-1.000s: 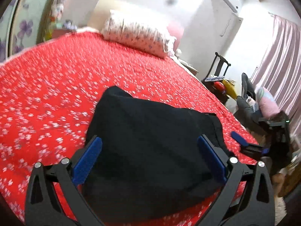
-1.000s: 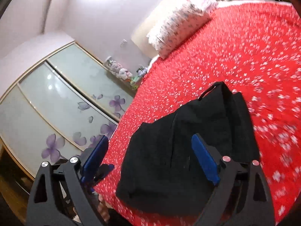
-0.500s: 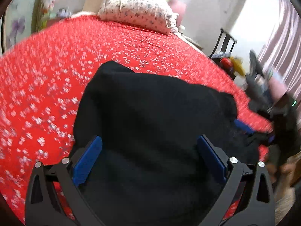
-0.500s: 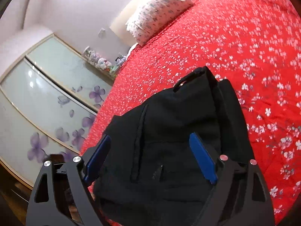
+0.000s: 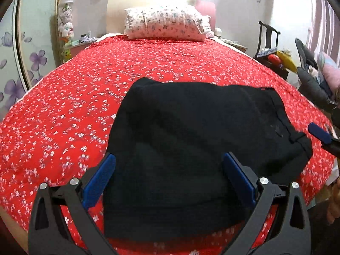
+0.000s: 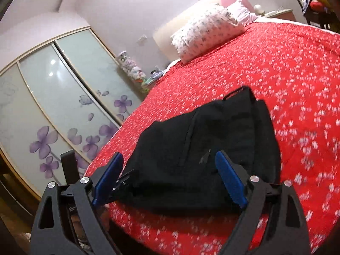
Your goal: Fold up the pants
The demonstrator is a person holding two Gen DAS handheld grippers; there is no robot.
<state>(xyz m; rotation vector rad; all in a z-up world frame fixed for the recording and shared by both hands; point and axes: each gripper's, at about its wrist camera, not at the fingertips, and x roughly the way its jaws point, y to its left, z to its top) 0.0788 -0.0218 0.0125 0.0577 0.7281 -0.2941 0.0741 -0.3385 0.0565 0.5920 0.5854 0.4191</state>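
Black pants (image 5: 191, 140) lie folded into a compact block on the red flowered bedspread (image 5: 63, 110) near the bed's front edge. My left gripper (image 5: 169, 177) is open and empty, its blue fingers spread just above the near edge of the pants. My right gripper (image 6: 169, 177) is open and empty, hovering over the near end of the pants (image 6: 204, 140) at the bed's corner. One blue fingertip of the right gripper shows at the right edge of the left wrist view (image 5: 318, 132), beside the waistband end.
A flowered pillow (image 5: 165, 24) lies at the headboard. A wardrobe with purple flower doors (image 6: 53, 110) stands along the bed's left side. A dark chair (image 5: 267, 40) and piled clothes (image 5: 318, 78) stand to the right. The bedspread stretches beyond the pants.
Both grippers have swung and pulled back a little from the pants. The left view now faces the headboard squarely. The pants lie in the same place, and both grippers stay open.
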